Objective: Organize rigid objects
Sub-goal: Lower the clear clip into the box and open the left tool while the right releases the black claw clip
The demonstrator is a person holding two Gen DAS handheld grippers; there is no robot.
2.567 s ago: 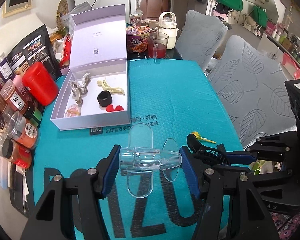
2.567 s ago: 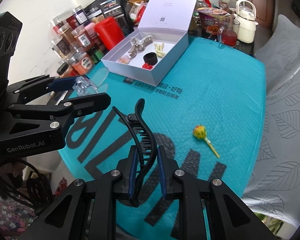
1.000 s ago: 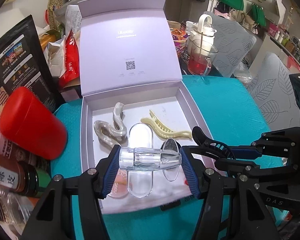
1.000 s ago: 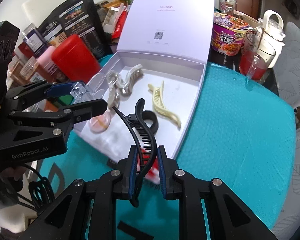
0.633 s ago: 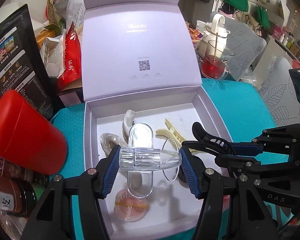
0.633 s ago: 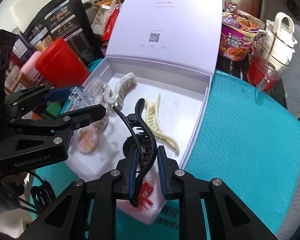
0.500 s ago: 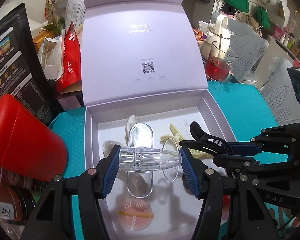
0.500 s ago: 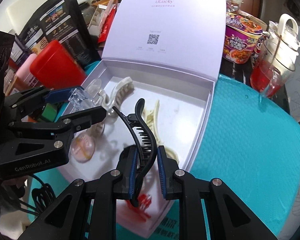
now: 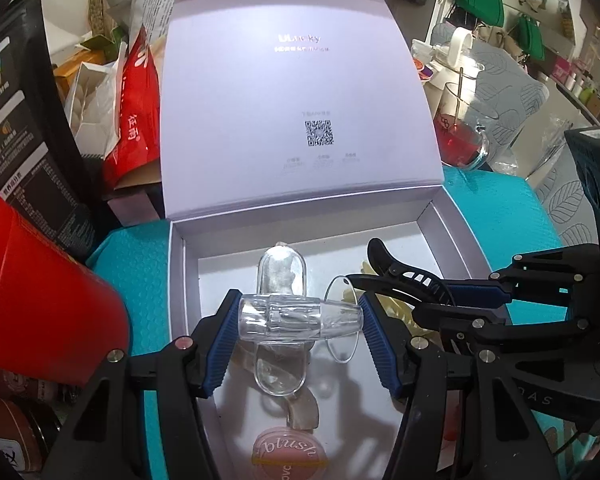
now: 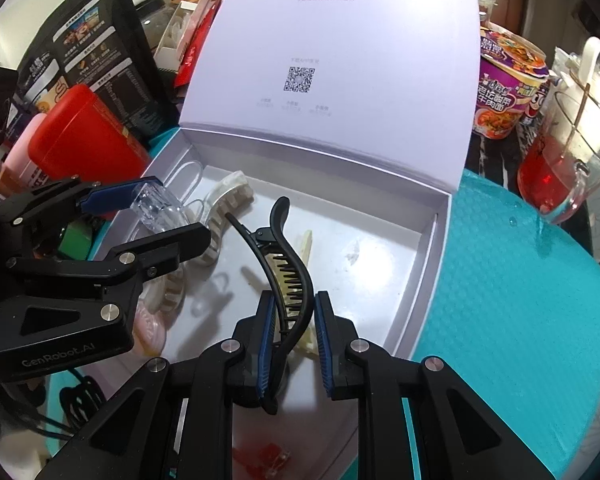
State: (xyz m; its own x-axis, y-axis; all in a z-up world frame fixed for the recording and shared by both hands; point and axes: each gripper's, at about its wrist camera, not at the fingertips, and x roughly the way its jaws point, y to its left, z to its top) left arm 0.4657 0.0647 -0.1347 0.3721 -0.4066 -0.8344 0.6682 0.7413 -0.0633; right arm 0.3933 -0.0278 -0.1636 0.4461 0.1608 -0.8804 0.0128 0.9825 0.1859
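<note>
Over the open box [image 9: 440,216], both my grippers hang with a hair clip apiece. To the far left of my left fingers stands a red can [image 9: 40,300], on the teal mat [image 9: 140,272] beside the box wall. My left gripper [image 9: 300,316] is clenched on a clear clip [image 9: 296,316], its blue pads pressing the clip's two ends so that it lies crosswise between them, above the box floor; just below those fingers lie a pearl clip [image 9: 302,412] and a round pink blush pot [image 9: 288,454], both inside the box. To the right of my left fingers, and close beside them, my right gripper [image 10: 294,332] grasps a black clip [image 10: 288,264] by its lower part, pads tight on either side, the curved, toothed length rising forward past the fingertips. Under that clip a cream clip [image 10: 304,248] rests on the box floor, and near the base of my right fingers a small red piece [image 10: 268,462] lies at the box's near edge. Beyond the fingers the lid [image 10: 340,60] stands upright. Farther right, off the mat, are a noodle cup [image 10: 508,88] and a glass mug of red drink [image 10: 556,176].
</note>
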